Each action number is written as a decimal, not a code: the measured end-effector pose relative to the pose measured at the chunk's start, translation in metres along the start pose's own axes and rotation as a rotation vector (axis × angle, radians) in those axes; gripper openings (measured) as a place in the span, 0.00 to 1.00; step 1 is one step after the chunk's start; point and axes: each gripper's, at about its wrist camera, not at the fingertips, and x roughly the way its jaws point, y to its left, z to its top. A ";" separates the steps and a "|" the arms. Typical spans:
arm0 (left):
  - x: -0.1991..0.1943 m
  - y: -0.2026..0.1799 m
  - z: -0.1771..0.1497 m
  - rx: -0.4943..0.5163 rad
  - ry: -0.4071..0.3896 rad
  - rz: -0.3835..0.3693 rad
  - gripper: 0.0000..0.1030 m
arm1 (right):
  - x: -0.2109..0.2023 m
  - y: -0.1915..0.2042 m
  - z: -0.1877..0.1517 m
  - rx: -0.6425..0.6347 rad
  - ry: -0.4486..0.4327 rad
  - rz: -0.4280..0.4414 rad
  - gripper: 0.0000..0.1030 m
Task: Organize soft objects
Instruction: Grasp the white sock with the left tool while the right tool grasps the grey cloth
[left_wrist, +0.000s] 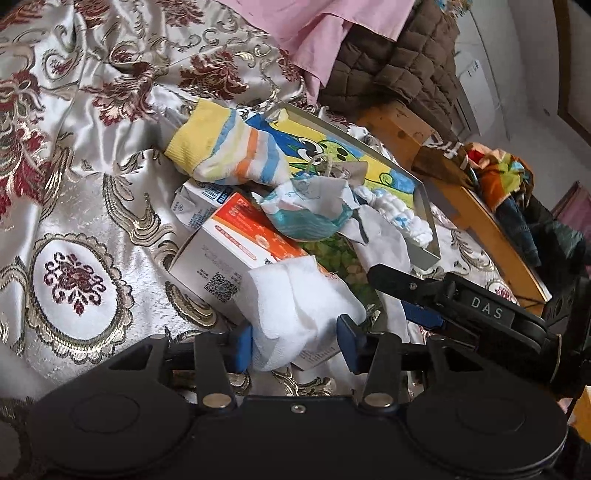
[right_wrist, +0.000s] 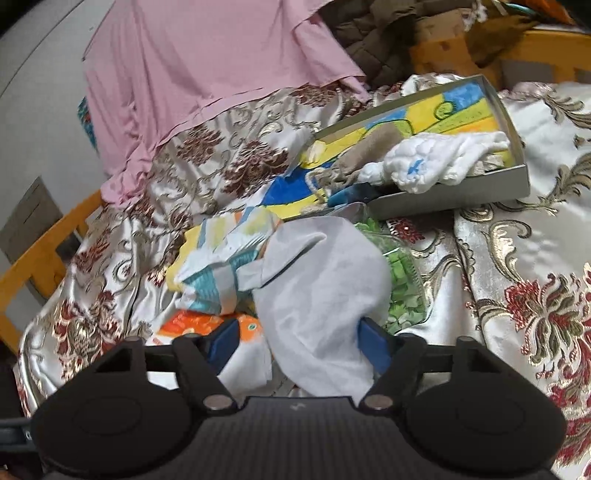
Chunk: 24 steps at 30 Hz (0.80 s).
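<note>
On a brocade bedspread lies a heap of socks and cartons. My left gripper (left_wrist: 295, 343) is shut on a folded white sock (left_wrist: 295, 295), with both blue pads against its sides. My right gripper (right_wrist: 297, 343) stands open around a pale grey-white sock (right_wrist: 325, 280). Its right pad touches the cloth and its left pad stands apart from it. The same gripper (left_wrist: 402, 299) shows at the right of the left wrist view. Further back lie a yellow striped sock (left_wrist: 229, 151) and a teal patterned sock (left_wrist: 310, 214). A ruffled white sock (right_wrist: 436, 158) rests in a shallow grey box (right_wrist: 461, 192).
An orange and white carton (left_wrist: 229, 243) and a green packet (right_wrist: 402, 280) lie under the socks. A pink cloth (right_wrist: 207, 62) and a brown quilted jacket (left_wrist: 399, 62) are heaped at the back. A wooden bed rail (left_wrist: 491, 229) runs along the right.
</note>
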 end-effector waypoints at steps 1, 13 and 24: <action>0.000 0.001 0.000 -0.007 -0.001 -0.002 0.47 | 0.001 0.000 0.000 0.003 -0.001 -0.008 0.59; -0.005 0.000 -0.002 -0.014 -0.017 -0.005 0.21 | 0.001 0.003 -0.005 -0.021 -0.010 -0.068 0.34; -0.018 -0.009 -0.008 0.033 -0.107 0.055 0.11 | -0.013 0.016 -0.013 -0.109 -0.031 -0.099 0.13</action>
